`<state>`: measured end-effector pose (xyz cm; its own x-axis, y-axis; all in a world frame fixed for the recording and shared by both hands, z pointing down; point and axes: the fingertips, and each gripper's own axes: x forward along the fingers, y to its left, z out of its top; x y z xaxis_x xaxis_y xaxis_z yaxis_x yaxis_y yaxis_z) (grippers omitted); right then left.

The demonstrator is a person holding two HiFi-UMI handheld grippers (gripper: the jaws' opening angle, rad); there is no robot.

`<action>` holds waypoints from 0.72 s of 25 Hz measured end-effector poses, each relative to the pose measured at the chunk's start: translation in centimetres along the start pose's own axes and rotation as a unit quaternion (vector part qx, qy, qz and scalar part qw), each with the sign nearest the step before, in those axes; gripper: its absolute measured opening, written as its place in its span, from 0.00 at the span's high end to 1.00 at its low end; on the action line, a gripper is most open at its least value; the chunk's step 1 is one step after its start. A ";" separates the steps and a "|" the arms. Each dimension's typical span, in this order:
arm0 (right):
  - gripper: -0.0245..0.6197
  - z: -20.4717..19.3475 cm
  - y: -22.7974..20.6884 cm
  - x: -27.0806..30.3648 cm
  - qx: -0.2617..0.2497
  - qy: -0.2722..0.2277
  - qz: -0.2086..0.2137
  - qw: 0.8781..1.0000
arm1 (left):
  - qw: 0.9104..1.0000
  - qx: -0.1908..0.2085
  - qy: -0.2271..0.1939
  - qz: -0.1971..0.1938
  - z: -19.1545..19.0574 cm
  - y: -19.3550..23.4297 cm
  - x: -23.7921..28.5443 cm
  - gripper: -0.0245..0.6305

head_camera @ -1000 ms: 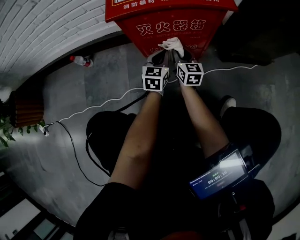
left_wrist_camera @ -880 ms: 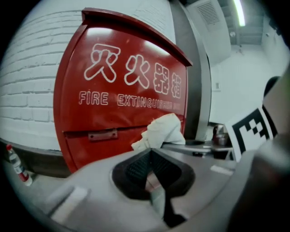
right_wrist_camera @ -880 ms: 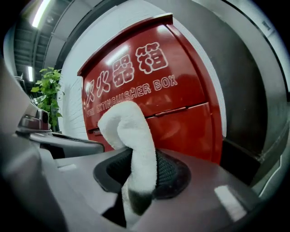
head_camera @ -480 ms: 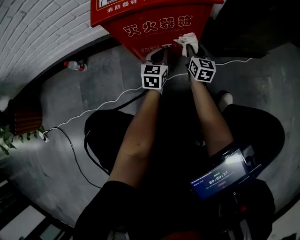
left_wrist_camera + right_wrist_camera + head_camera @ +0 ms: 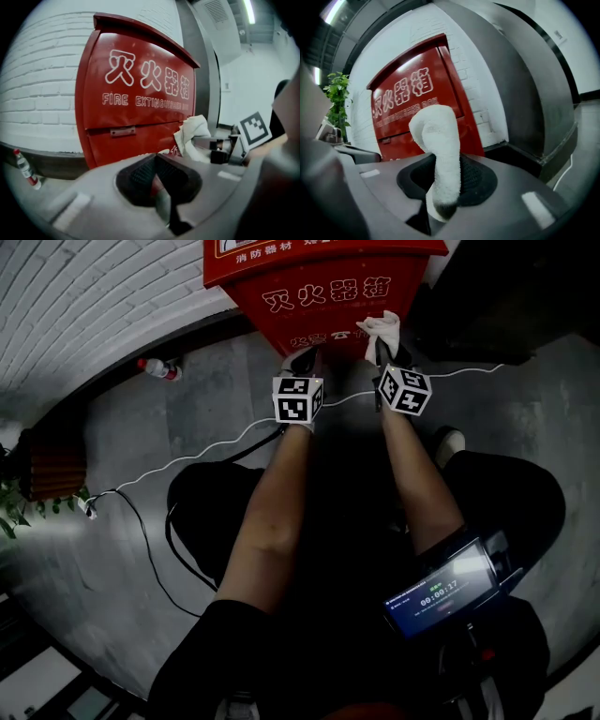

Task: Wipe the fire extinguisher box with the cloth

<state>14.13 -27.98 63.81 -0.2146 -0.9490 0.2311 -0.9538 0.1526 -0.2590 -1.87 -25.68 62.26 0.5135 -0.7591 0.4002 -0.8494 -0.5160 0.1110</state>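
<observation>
Right gripper (image 5: 379, 345), seen from the head view, is clamped on the white cloth (image 5: 385, 328) right at the lower front of the red fire extinguisher box (image 5: 323, 282). Left gripper (image 5: 302, 362) is near it. Left gripper view: jaws pressed together, nothing in them. Right gripper view: cloth pinched between the jaws, sticking up.

The head view is dim, darkest at lower centre, its edges bent by fisheye. Both gripper views are brighter, black-cornered and soft in the near foreground. In the left one a ceiling light (image 5: 248, 11) glares at upper right.
</observation>
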 end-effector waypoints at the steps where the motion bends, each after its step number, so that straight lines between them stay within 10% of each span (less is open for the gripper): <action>1: 0.80 -0.8 1.6 0.0 -0.006 0.004 0.020 1.000 | 1.000 0.001 0.004 0.002 -0.3 0.4 -0.5 0.96; 6: 0.80 -5.8 9.8 0.6 -0.044 0.041 0.118 0.991 | 1.000 0.009 0.026 0.014 -2.6 3.8 -1.5 0.96; 12: 0.80 -10.1 12.7 2.1 -0.030 0.071 0.154 0.985 | 0.999 -0.036 0.006 0.029 -6.5 7.1 -1.3 0.96; 18: 0.80 -13.8 15.8 4.8 -0.029 0.092 0.186 0.978 | 0.999 0.005 -0.034 0.018 -8.9 8.2 0.9 0.93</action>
<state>-4.85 -26.32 73.82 -0.5784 -0.7597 0.2970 -0.8114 0.4982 -0.3057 -9.44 -27.05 71.62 0.4891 -0.8026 0.3416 -0.8669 -0.4906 0.0885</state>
